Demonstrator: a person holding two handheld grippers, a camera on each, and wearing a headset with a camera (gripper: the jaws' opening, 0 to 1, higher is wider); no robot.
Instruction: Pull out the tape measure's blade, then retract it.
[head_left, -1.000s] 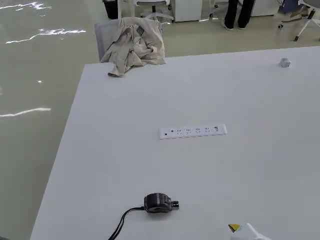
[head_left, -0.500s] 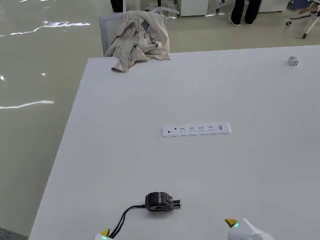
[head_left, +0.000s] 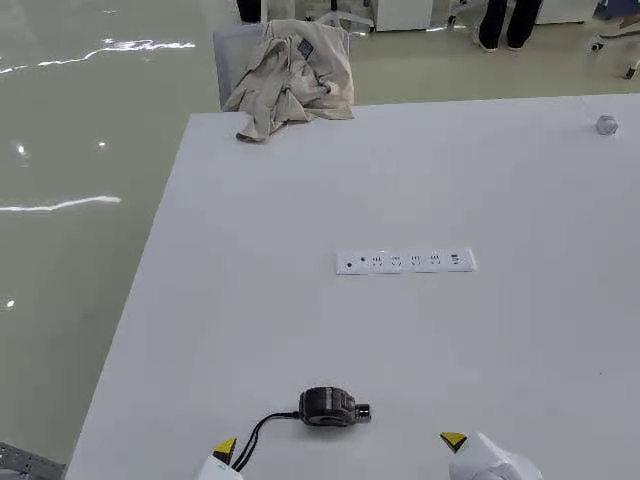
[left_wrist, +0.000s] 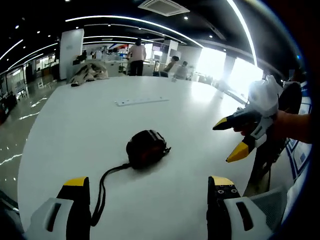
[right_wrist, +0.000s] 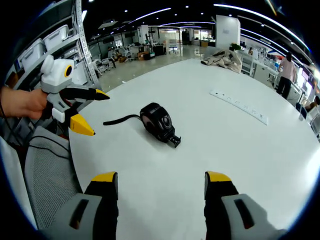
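The tape measure (head_left: 333, 407), a dark rounded case with its blade drawn in and a black strap (head_left: 255, 437) trailing, lies near the white table's (head_left: 300, 200) front edge. The left gripper (left_wrist: 148, 182) and right gripper (right_wrist: 161, 177) hover either side of it, jaws spread wide, gripping and touching nothing.

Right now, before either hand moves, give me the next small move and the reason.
Probably ease the left hand-held gripper forward onto the tape measure: its case lies untouched on the table, ahead of those open jaws, blade fully in. The right hand-held gripper, also open, could then take the hook.
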